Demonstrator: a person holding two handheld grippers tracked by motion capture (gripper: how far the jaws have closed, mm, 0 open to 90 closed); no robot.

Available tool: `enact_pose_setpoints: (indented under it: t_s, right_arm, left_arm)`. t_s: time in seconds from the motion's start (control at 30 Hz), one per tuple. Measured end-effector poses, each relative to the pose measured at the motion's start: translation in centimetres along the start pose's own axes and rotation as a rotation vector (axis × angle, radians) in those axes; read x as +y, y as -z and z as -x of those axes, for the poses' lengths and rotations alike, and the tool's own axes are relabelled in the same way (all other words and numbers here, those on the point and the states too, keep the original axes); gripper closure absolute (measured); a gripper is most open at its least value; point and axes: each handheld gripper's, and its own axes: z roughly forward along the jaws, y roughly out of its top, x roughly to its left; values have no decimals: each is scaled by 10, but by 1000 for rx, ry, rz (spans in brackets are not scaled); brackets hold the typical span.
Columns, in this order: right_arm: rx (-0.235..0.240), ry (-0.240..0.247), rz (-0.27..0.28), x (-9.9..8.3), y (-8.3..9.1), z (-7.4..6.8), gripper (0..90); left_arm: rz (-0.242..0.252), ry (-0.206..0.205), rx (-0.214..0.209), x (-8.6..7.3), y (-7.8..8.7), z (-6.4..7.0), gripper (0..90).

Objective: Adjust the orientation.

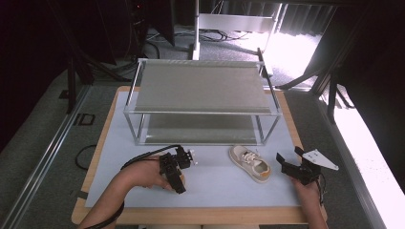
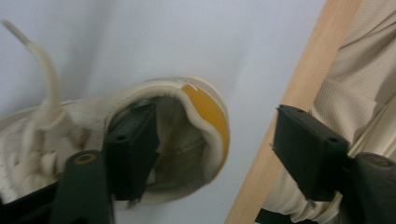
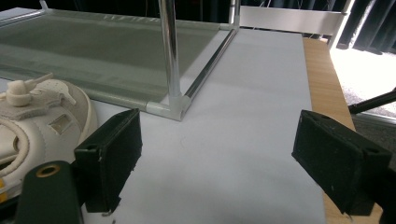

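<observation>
Shoe (image 1: pixel 250 163) near rack (image 1: pixel 203 113), between open grippers.

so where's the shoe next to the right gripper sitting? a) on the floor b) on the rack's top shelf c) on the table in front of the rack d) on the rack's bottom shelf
c: the shoe lies on the table, just in front of the rack and outside its frame.
</observation>
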Motion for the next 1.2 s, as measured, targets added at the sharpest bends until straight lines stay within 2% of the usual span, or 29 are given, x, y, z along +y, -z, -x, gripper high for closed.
enact_pose_setpoints:
  t_s: [0.17,0.37,0.5,0.73,0.77,0.8,0.93,1.13,1.2]
  right_arm:
    - [-1,1,-1,0,0,0,151]
    - [2,3,-4,0,0,0,151]
    - [3,2,-5,0,-1,0,153]
    - [4,2,-9,0,-1,0,154]
    - [4,2,-10,0,-1,0,154]
    - [5,3,-10,0,-1,0,154]
    - [4,3,-10,0,-1,0,154]
    - [5,5,-13,0,-1,0,154]
    - [4,6,-13,0,-1,0,154]
  left_arm:
    - [-35,13,-14,5,-13,-4,486]
    - [-97,5,-32,10,-26,-6,583]
    - [-113,-9,-43,12,-30,-6,650]
    - [-125,-20,-56,14,-30,-6,662]
    - [-125,-36,-74,14,-29,-7,695]
    - [-126,-62,-66,14,-29,-6,725]
    - [-190,-113,-60,14,-27,-4,766]
    - [-156,-201,-72,19,-13,3,803]
    - [-152,-233,-53,23,-9,7,804]
